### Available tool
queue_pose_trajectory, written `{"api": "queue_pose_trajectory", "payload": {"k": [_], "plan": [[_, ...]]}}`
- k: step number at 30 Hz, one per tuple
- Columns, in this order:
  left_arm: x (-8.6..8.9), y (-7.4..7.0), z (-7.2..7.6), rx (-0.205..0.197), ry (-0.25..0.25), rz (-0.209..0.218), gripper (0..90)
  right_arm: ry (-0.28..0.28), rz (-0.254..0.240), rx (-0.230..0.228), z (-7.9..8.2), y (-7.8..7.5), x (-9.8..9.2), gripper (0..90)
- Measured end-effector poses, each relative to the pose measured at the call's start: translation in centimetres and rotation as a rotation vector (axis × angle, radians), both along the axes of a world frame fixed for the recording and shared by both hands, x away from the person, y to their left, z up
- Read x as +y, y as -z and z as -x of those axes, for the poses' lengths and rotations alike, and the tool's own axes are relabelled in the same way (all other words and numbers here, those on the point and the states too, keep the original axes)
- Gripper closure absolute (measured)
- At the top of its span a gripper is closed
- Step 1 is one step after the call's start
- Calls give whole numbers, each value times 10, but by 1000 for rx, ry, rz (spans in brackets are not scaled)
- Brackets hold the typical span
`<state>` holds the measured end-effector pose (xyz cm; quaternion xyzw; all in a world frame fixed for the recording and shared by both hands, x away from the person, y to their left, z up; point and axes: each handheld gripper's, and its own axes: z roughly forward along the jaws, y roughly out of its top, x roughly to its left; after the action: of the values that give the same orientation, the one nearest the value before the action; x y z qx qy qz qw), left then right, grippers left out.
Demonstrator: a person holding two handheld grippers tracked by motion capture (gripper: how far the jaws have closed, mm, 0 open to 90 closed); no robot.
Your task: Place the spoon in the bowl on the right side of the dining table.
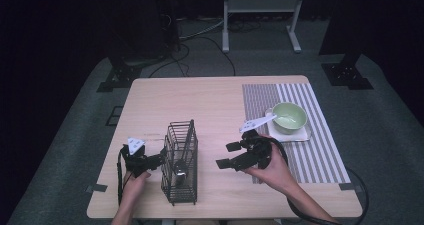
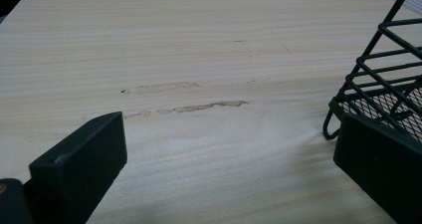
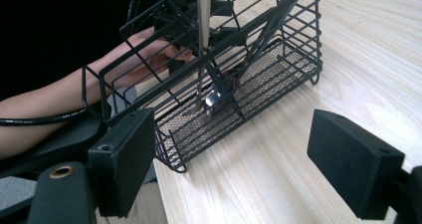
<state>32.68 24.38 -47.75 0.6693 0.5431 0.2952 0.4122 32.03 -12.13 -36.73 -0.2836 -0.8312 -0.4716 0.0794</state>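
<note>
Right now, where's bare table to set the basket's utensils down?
Widest free patch: bare wood behind the basket, from the table's far edge to the mat. A narrower strip lies between the basket and the right gripper. Crowded: the mat's far end, with the bowl, and the basket's left, by the left gripper.

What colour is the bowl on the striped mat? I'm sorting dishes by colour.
Pale green bowl, sitting on the grey-and-white striped mat; clearest in the high view.

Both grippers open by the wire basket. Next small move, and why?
Probably close the left gripper on the basket wall to steady it. Its jaws stand open at the basket's left side, one at the wire. The right gripper is open and apart from it, facing the utensils inside.
</note>
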Motion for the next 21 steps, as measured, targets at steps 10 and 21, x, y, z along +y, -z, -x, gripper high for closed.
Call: {"api": "queue_pose_trajectory", "payload": {"k": [10,21], "plan": [[0,0,0,1,2,3,0,-23,-3,7,-3,-2,11,183],[0,0,0,-1,1,4,0,-58,-11,11,-7,-3,26,211]]}}
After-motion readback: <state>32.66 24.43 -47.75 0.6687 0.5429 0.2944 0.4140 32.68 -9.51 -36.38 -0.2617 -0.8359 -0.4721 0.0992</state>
